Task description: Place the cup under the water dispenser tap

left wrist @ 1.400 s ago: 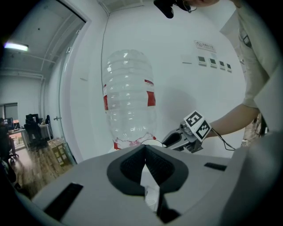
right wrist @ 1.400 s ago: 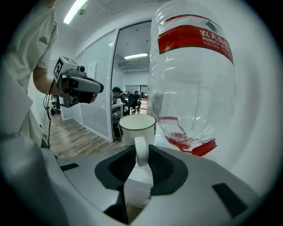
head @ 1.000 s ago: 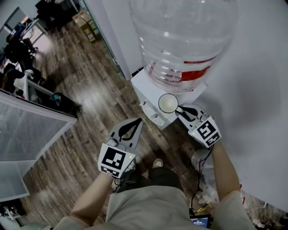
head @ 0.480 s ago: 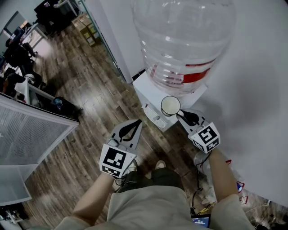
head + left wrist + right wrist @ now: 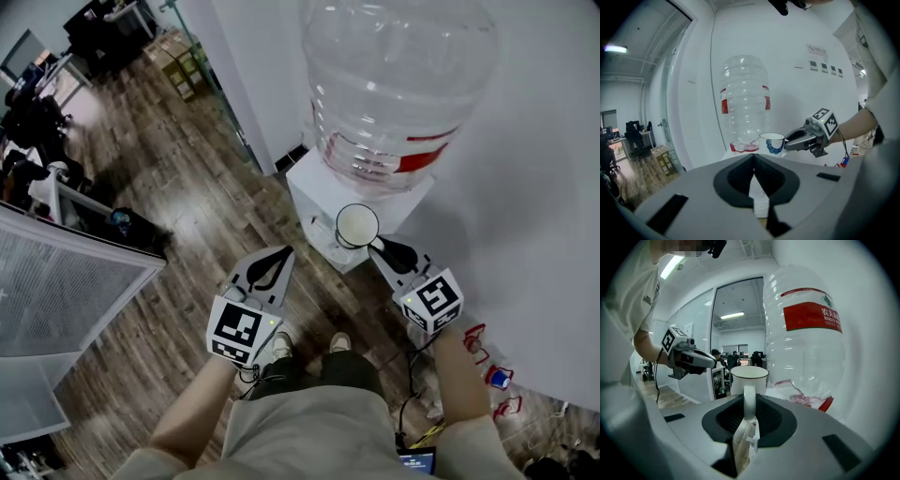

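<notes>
A white cup [image 5: 357,225] with a blue pattern [image 5: 772,142] hangs upright in the air at the front edge of the white water dispenser [image 5: 314,192]. My right gripper [image 5: 378,243] is shut on the cup's handle [image 5: 749,399]. Behind the cup rises the large clear bottle [image 5: 398,84] with its red label [image 5: 811,315]. My left gripper [image 5: 284,255] hovers over the floor to the left of the dispenser, apart from the cup, jaws shut on nothing. The dispenser's tap is not clearly visible.
A white wall [image 5: 534,187] runs along the right, a glass partition [image 5: 220,84] along the dispenser's left. A mesh panel [image 5: 56,281] stands at the left over the wooden floor [image 5: 178,187]. Cables and small red and blue items [image 5: 492,375] lie by the wall.
The right gripper has rolled and risen a little with the cup, keeping it at the dispenser's front. The left gripper has shifted slightly. Both grips are unchanged.
</notes>
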`<state>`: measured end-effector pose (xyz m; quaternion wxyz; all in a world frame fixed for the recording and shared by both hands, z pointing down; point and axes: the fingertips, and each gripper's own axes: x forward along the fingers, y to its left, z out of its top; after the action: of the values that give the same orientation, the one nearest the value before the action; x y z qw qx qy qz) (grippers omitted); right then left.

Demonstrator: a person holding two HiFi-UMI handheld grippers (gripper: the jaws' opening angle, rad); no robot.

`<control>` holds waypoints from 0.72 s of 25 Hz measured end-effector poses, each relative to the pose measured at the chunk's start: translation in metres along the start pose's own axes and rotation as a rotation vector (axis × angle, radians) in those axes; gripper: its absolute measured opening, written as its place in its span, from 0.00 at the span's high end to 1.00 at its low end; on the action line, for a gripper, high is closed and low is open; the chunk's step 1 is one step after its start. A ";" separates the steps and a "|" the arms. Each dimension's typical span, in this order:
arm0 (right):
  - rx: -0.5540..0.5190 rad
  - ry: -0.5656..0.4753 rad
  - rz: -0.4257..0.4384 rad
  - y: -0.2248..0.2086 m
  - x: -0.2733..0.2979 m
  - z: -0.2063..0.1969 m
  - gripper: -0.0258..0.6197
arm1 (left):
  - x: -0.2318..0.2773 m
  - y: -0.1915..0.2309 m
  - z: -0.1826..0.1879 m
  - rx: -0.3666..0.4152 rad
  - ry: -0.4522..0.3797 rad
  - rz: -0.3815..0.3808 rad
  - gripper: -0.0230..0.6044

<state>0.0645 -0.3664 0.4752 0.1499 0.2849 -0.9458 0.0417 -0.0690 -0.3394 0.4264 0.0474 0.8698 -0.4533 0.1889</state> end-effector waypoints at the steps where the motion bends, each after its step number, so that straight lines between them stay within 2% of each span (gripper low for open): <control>1: 0.001 0.000 -0.007 0.008 0.000 0.004 0.85 | -0.005 0.002 0.000 0.001 -0.001 -0.004 0.96; 9: 0.031 0.020 -0.085 0.059 0.018 0.003 0.85 | -0.031 0.020 -0.020 0.010 0.012 -0.058 0.96; 18: 0.113 0.065 -0.152 0.091 0.049 -0.059 0.85 | -0.027 0.034 -0.073 0.012 0.038 -0.111 0.96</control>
<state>-0.0092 -0.3064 0.5466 0.1668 0.3622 -0.9123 0.0928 -0.1308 -0.3201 0.4806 0.0609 0.8901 -0.4024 0.2053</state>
